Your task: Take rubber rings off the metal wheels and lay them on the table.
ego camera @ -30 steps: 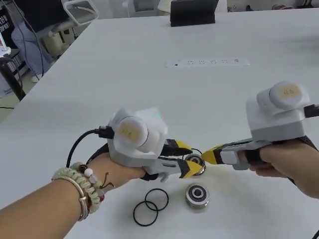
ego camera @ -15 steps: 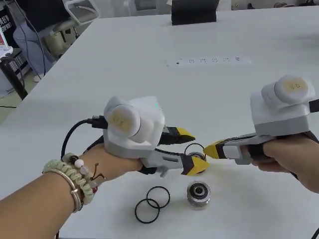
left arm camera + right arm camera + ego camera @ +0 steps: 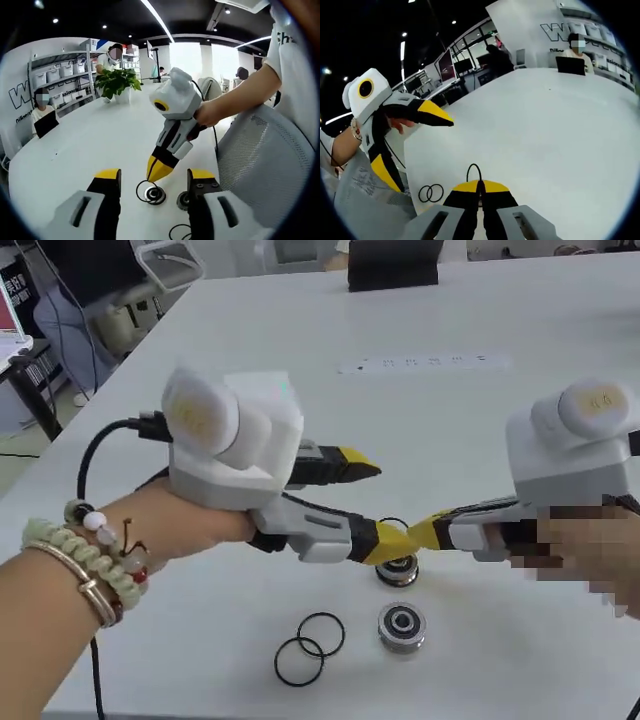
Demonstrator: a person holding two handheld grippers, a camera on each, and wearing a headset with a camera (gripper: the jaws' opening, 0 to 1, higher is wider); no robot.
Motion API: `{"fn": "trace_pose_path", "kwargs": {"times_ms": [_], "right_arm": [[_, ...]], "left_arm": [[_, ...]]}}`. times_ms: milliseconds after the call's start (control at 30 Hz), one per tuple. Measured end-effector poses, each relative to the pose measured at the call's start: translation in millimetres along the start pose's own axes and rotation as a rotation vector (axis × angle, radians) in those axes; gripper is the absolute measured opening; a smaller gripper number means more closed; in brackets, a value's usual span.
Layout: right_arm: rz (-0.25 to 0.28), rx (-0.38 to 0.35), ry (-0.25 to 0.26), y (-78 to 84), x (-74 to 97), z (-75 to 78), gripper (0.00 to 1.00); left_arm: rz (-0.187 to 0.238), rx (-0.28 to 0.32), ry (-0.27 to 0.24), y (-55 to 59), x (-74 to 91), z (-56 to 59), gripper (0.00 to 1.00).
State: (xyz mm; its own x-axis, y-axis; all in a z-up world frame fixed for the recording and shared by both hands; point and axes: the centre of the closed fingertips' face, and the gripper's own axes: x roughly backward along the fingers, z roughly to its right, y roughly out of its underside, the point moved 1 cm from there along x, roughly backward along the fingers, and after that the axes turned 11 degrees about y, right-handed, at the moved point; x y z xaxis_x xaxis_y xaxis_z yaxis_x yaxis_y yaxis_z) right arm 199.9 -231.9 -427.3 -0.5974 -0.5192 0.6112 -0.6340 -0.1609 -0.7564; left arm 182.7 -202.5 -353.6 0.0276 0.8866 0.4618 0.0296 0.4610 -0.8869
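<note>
The left gripper (image 3: 385, 502) has its fingers (image 3: 352, 463) spread wide and holds nothing. The upper yellow tip points out over the white desk (image 3: 300, 370). The lower tip reaches down beside the right gripper's tip, just above the far wheel (image 3: 398, 570). The left hand (image 3: 190, 525) wraps the gripper's body from behind, with beaded bracelets (image 3: 90, 570) on the wrist. The forearm comes in from the lower left, and the tool is raised off the desk, aimed to the right and a little downward.

On the desk in front of it lie two loose rings (image 3: 301, 642), flat and overlapping each other. Just to their right the near wheel (image 3: 402, 626) rests on its side, apart from the far wheel behind it.

The right gripper (image 3: 418, 532) has its fingers (image 3: 470, 187) pressed together, pinching a rubber ring (image 3: 467, 174). This thin black loop stands up from between the tips. In the left gripper view the right gripper's closed tip dips between the two left fingers, right over the far wheel, with the loop hanging around the wheel's side. Whether the loop's lower part sits on the wheel or has come free cannot be told. The right hand (image 3: 575, 550) holds its tool from the right, nearly level and pointing left.
</note>
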Motion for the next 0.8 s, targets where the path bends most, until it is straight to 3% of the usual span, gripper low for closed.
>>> {"fn": "trace_pose_path", "kwargs": {"times_ms": [233, 400, 633, 800], "right_arm": [[0.020, 0.017, -0.010, -6.2, 2.9, -5.1, 0.00], [0.031, 0.019, -0.016, -9.5, 5.2, -7.2, 0.00], [0.059, 0.001, -0.034, -17.3, 10.9, -10.4, 0.00], [0.054, -0.005, -0.047, -16.9, 11.4, -13.7, 0.00]], "left_arm": [[-0.002, -0.020, -0.009, -8.4, 30.3, 9.6, 0.61], [0.015, -0.011, -0.041, -9.7, 53.8, 14.0, 0.75], [0.048, 0.014, -0.107, -5.8, 87.2, 18.3, 0.81], [0.038, 0.037, -0.141, 7.9, 103.5, 24.0, 0.84]]}}
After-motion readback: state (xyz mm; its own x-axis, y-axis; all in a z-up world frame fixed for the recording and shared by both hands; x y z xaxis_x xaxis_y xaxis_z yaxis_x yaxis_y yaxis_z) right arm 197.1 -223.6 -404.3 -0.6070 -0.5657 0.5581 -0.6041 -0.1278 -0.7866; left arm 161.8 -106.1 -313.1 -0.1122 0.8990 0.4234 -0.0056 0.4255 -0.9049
